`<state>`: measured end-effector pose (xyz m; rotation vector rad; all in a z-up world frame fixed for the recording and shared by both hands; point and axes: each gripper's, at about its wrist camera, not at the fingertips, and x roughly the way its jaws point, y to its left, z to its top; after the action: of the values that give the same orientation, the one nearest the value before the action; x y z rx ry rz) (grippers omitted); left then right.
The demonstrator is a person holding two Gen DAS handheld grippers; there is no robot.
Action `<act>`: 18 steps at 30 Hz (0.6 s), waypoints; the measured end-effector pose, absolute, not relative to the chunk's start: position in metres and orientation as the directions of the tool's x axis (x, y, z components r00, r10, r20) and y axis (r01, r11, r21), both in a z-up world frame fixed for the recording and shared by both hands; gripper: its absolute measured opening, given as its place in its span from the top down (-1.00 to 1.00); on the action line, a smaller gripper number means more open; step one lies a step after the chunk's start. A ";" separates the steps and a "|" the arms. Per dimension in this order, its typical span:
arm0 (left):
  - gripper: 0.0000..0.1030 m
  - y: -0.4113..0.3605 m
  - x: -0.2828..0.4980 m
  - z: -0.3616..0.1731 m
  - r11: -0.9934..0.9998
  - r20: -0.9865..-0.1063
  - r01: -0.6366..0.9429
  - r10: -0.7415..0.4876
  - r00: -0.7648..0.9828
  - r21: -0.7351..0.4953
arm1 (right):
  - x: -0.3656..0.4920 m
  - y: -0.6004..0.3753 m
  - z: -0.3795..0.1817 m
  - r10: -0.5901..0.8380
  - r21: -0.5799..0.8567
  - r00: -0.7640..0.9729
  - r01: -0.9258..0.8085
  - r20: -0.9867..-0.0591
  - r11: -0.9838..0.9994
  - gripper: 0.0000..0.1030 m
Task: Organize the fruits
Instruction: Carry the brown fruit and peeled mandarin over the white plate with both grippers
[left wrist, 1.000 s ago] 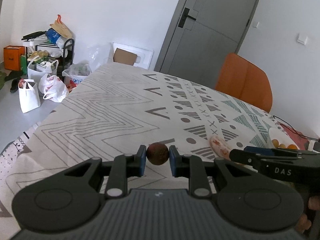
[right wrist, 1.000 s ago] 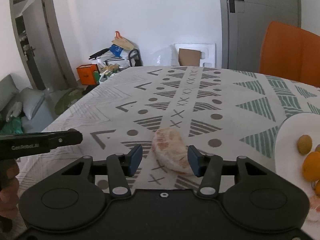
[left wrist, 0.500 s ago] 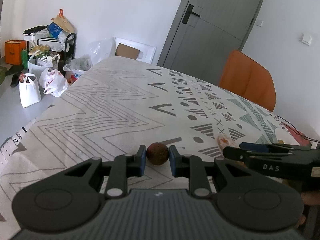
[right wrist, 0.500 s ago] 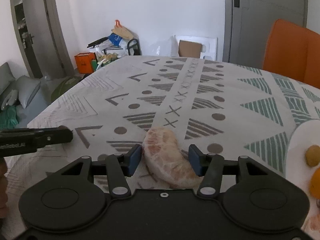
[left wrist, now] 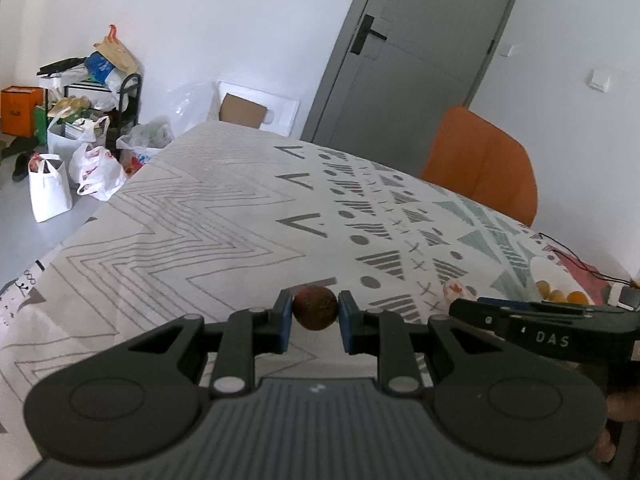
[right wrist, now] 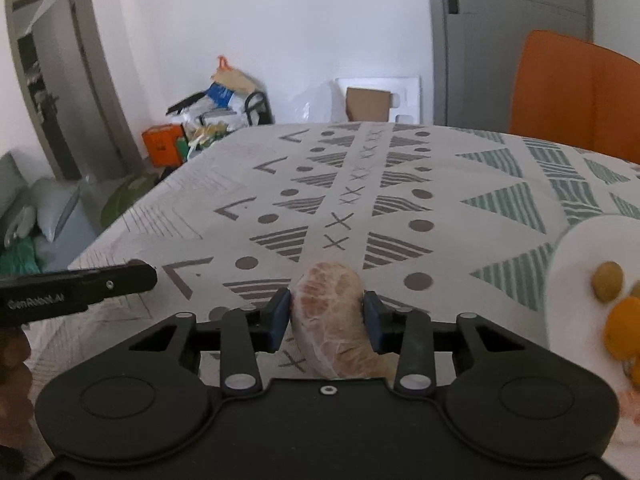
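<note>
Left hand-held gripper clamps the small brown fruit just over the table. Right hand-held gripper squeezes the peeled citrus segment, long axis pointing forward; white plate lies to its right, nearer this arm.

Round fruit sits between the left gripper fingers, the peeled segment between the right gripper fingers, plate further right on the tablecloth.
</note>
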<state>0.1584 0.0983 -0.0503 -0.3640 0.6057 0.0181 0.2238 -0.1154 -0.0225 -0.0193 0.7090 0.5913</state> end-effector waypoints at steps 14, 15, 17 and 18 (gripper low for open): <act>0.56 0.071 0.158 -0.030 0.950 -0.533 -0.066 -0.113 0.839 -0.305 | 0.197 -0.148 0.005 0.515 0.208 0.678 -0.484 -0.524 0.850 0.28; 0.56 0.068 0.157 -0.029 0.951 -0.531 -0.060 -0.115 0.840 -0.302 | 0.196 -0.150 0.006 0.516 0.211 0.683 -0.482 -0.518 0.850 0.28; 0.56 0.062 0.158 -0.026 0.954 -0.528 -0.051 -0.119 0.841 -0.297 | 0.193 -0.157 0.011 0.515 0.214 0.694 -0.477 -0.503 0.852 0.28; 0.56 0.060 0.158 -0.024 0.954 -0.526 -0.046 -0.122 0.842 -0.295 | 0.192 -0.159 0.012 0.514 0.214 0.699 -0.475 -0.498 0.854 0.28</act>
<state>0.1576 0.0597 -0.0242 -0.3046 0.5708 -0.0411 0.1917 -0.1589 0.0119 0.0713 0.5757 0.5512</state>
